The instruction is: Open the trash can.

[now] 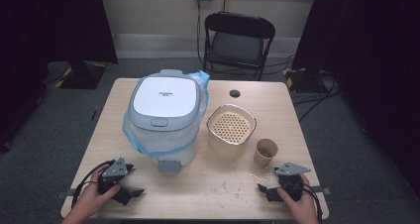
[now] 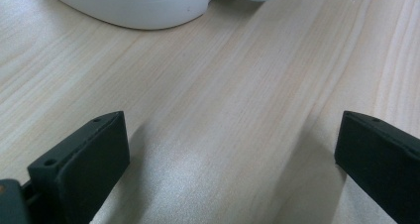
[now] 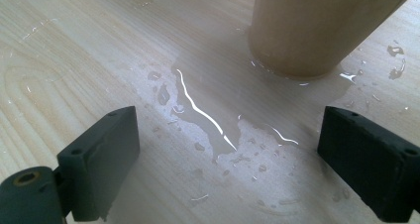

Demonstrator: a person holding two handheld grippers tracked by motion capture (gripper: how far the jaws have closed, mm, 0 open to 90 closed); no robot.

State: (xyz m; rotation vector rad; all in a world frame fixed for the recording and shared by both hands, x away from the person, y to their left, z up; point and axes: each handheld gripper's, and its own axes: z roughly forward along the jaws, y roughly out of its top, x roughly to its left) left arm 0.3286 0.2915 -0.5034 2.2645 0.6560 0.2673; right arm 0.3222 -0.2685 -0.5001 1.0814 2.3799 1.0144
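On the bench (image 1: 148,184), the pedal bin (image 1: 166,116) with its blue liner dominates the middle, lid down; just beside it toward the right edge stands a beige tub with a perforated strainer insert (image 1: 231,130), then a small paper cup (image 1: 265,151) nearer the front right corner. A puddle of spilled water (image 3: 218,120) spreads from the cup's foot toward the right gripper (image 3: 228,159), which rests near the front edge with jaws wide apart and empty. The left gripper (image 2: 233,164), equally wide and empty, sits by the front left corner facing the bin's base. To lift the cup cleanly, I'd approach level and squeeze lightly low on its wall; wet paper crushes easily.
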